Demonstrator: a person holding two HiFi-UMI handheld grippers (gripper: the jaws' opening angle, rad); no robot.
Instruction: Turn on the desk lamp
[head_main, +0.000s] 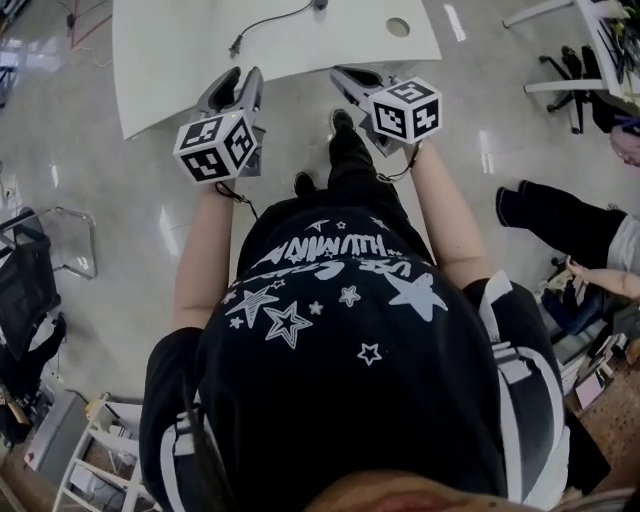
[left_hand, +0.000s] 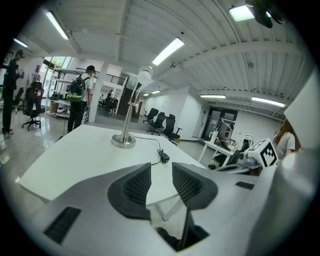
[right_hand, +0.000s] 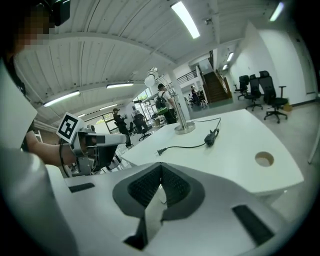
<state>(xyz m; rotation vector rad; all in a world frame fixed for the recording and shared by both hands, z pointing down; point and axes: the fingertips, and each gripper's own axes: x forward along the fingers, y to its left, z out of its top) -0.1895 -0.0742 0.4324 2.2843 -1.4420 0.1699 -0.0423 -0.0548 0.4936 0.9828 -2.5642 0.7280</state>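
Judging from the pose, the reach toward the desk lamp (left_hand: 131, 107) was the step in hand. It stood upright far across the tabletop (head_main: 180, 70), with its cord's inline switch (left_hand: 163, 157) nearer and the plug (right_hand: 160, 150) lying loose. The next move called for reaching that switch, perhaps plugging in first. The left tongs (left_hand: 161, 167) stood moderately apart, empty; the right tongs (right_hand: 161, 167) were pressed together, holding nothing.

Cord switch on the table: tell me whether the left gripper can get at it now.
Probably yes. The left gripper has jaws apart and empty; the cord switch lies on the table just ahead, nothing between them.
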